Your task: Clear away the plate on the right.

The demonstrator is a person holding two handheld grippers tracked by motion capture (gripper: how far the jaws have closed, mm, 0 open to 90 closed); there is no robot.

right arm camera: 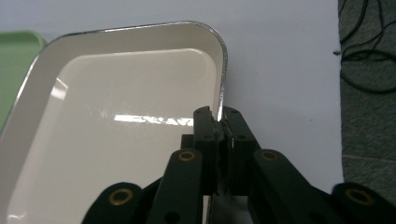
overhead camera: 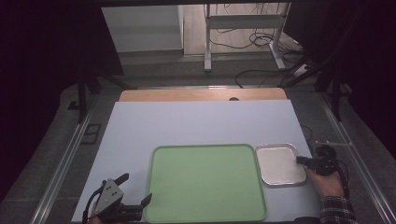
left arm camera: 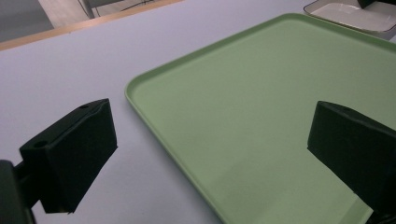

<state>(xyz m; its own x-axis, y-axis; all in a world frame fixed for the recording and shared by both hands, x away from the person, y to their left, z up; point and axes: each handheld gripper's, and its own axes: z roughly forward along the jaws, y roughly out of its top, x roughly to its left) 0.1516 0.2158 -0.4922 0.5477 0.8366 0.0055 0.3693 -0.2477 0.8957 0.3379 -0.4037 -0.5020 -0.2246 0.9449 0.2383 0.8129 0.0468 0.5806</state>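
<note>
Your right gripper is pinched tight on the metal tray's rim; lift it level now, left gripper gaping empty.

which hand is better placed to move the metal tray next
Right, most likely. The right gripper is already shut on the metal tray rim, beside the green tray. The left gripper sits open at the green tray's near left corner.

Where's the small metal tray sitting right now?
In the high view, the small metal tray lies on the table's right side, right beside the green tray, its right rim pinched by the right hand-held gripper.
</note>
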